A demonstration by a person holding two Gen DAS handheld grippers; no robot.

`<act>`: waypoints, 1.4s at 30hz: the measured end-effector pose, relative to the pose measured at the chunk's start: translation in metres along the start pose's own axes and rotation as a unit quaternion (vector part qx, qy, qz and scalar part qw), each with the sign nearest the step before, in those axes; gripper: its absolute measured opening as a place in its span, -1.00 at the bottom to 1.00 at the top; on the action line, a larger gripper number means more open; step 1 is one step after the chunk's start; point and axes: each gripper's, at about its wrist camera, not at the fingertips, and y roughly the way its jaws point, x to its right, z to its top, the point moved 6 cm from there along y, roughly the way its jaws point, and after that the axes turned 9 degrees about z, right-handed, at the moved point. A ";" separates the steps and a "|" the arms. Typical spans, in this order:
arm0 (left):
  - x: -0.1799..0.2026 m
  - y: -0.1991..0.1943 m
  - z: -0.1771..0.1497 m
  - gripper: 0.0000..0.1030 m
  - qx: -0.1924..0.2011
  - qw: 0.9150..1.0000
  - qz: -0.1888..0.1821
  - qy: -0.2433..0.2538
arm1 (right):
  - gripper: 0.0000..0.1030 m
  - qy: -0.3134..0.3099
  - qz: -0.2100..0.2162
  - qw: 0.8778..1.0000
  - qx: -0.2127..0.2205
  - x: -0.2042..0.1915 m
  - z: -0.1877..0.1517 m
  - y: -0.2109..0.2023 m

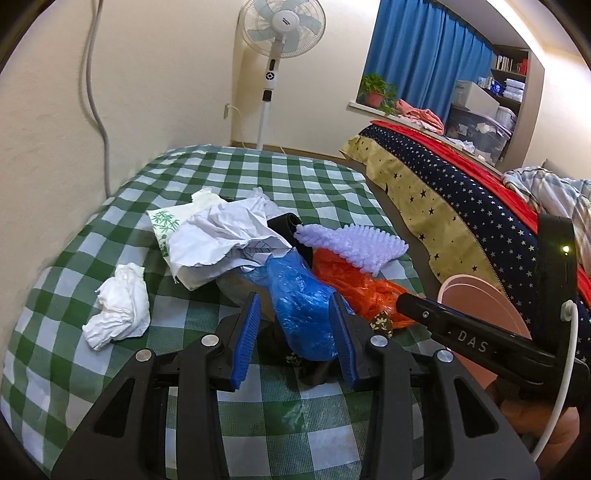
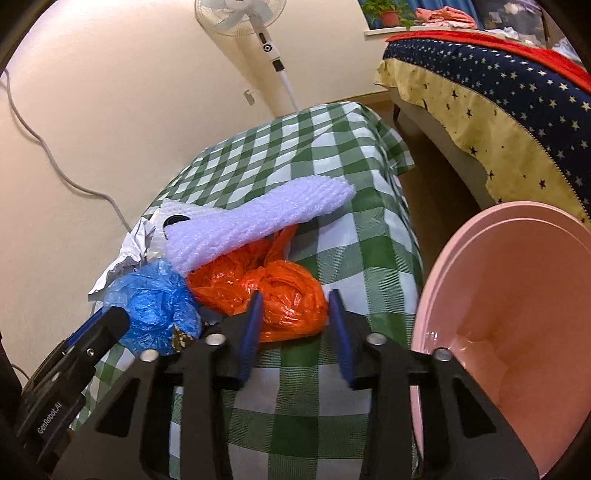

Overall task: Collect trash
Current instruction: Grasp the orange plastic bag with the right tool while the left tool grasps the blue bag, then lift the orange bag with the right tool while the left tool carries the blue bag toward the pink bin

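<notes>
A heap of trash lies on a green-checked tablecloth [image 1: 110, 369]. My left gripper [image 1: 295, 339] is open, its blue pads on either side of a crumpled blue plastic bag [image 1: 299, 306]. My right gripper [image 2: 297, 332] is open, its left pad against an orange plastic bag [image 2: 280, 295], which also shows in the left wrist view [image 1: 354, 288]. The blue bag [image 2: 155, 306] lies left of it. A strip of white bubble wrap [image 2: 258, 221] rests over the bags. Crumpled white paper [image 1: 221, 236] and a tissue wad [image 1: 118, 306] lie to the left.
A pink bin [image 2: 517, 314] stands open at the table's right edge, beside my right gripper. A bed with a star-patterned cover [image 1: 461, 192] lies across a narrow floor gap. A standing fan [image 1: 280, 33] and a wall cable [image 1: 96, 92] are behind the table.
</notes>
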 end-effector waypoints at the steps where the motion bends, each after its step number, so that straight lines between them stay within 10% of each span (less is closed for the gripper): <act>1: 0.000 0.000 0.000 -0.47 -0.002 1.000 -0.001 0.000 | -0.52 -0.002 0.003 1.000 0.000 -0.002 0.000 0.000; 9: -0.012 -0.015 0.008 -0.97 0.005 1.000 0.013 -0.014 | -0.85 -0.033 0.033 0.999 0.005 -0.025 0.003 -0.012; 42: -0.030 -0.125 0.008 -0.99 0.077 0.997 0.017 -0.028 | -0.87 -0.153 0.047 0.984 0.077 -0.108 -0.015 -0.162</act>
